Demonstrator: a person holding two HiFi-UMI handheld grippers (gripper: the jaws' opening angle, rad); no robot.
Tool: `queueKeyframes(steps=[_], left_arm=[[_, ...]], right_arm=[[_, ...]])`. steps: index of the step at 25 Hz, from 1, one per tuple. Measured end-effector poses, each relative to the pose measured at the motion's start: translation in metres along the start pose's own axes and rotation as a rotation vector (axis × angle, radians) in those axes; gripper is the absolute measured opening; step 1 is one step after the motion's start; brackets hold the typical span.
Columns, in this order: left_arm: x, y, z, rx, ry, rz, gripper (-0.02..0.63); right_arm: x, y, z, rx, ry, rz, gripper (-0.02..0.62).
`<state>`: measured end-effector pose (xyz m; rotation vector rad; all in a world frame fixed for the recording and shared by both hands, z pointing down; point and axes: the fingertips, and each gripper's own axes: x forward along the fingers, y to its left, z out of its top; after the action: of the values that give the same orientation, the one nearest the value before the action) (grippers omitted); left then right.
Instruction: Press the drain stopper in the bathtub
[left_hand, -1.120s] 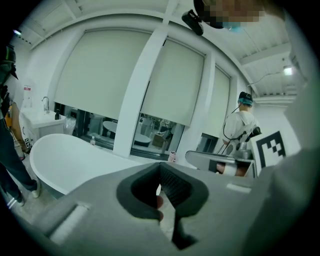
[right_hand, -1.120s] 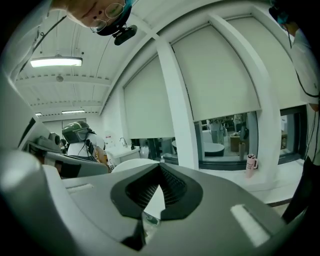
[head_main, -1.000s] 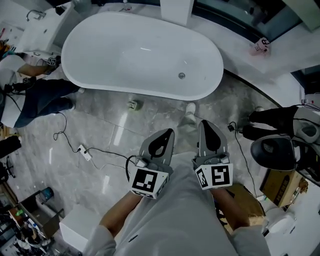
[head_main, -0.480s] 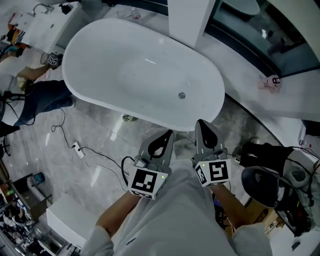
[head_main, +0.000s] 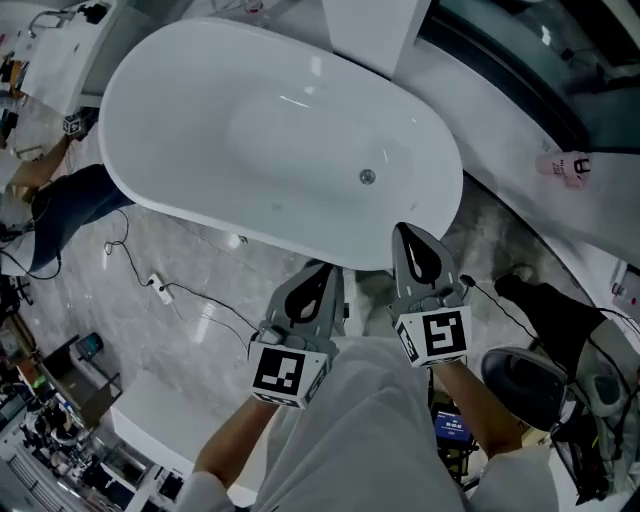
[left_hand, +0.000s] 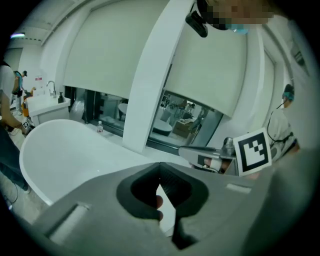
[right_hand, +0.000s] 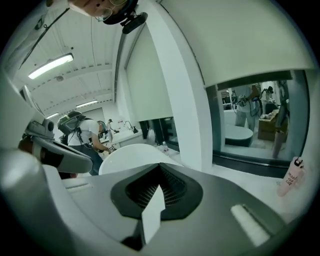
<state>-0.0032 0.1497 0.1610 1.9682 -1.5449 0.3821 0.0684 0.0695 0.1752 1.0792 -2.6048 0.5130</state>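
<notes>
White enamel fills the top of the head view: the bathtub lies ahead of the person, and the drain stopper, a small round metal disc, sits on the tub's bottom toward its right end. Both tools hang short of the near rim, over the grey stone floor. The left gripper has its jaws together with nothing between them; the right gripper is likewise closed and empty. The right one is nearer the stopper, so it looks the better choice. Closed jaws make one blunt tip. It should clear the rim, come down square on the disc's centre and push straight, or it may skid on the slick enamel.
</notes>
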Motion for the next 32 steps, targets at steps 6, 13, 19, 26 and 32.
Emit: queueKeyframes(steps=[6, 13, 19, 26, 32], left_arm=[[0.171, 0.089, -0.052, -0.044, 0.126, -0.077, 0.005], [0.21, 0.107, -0.085, -0.087, 0.168, -0.103, 0.005], [0.26, 0.137, -0.147, -0.103, 0.207, -0.122, 0.005], [0.345, 0.165, -0.22, -0.185, 0.28, -0.133, 0.005], [0.411, 0.181, -0.281, -0.259, 0.349, -0.133, 0.003]], right_arm=[[0.149, -0.085, -0.101, 0.058, 0.104, -0.092, 0.003], [0.163, -0.093, -0.151, 0.094, 0.167, -0.145, 0.003], [0.2, -0.103, -0.219, 0.099, 0.23, -0.138, 0.003], [0.244, -0.134, -0.322, 0.21, 0.383, -0.156, 0.003], [0.287, -0.162, -0.389, 0.233, 0.451, -0.162, 0.003]])
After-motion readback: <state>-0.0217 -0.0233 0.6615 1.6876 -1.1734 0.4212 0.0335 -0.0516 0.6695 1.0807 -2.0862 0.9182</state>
